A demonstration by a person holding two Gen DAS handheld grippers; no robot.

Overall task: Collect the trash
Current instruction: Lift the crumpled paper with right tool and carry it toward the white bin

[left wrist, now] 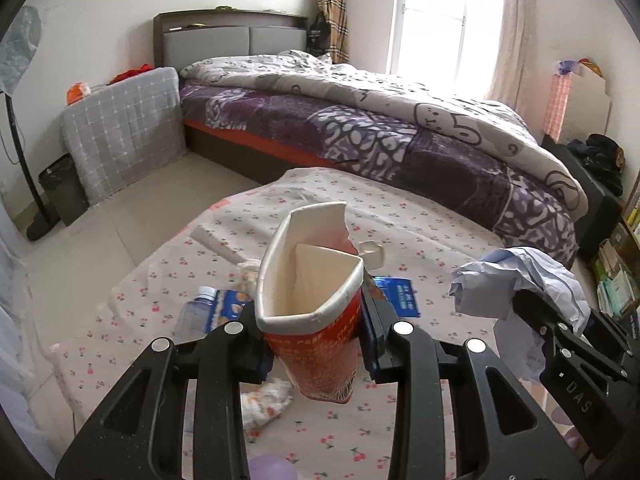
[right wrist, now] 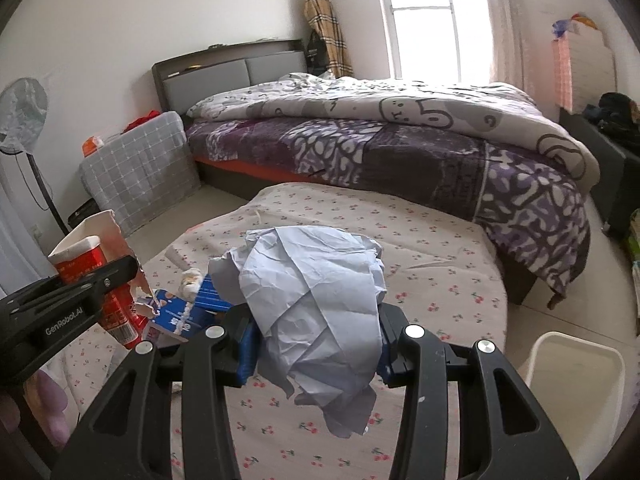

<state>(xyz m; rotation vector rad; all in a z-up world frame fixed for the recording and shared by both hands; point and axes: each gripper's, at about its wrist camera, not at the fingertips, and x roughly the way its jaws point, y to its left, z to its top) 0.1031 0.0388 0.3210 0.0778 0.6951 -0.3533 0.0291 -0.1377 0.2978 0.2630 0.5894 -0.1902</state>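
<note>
My left gripper (left wrist: 314,340) is shut on a torn red and white paper carton (left wrist: 312,280) and holds it above the cherry-print tablecloth (left wrist: 400,216). The carton also shows at the left of the right wrist view (right wrist: 88,264). My right gripper (right wrist: 314,344) is shut on a crumpled pale blue paper (right wrist: 316,296), held above the table; that paper shows at the right of the left wrist view (left wrist: 520,280). On the table lie a plastic bottle (left wrist: 200,308), a blue packet (left wrist: 400,296), a crumpled wrapper (left wrist: 264,400) and a white tube (left wrist: 216,244).
A white bin (right wrist: 576,392) stands on the floor right of the table. A dark bin (left wrist: 64,188) stands by the fan (left wrist: 20,48) at the far left. The bed (left wrist: 380,120) lies behind the table. A dark cabinet (left wrist: 592,184) stands at the right.
</note>
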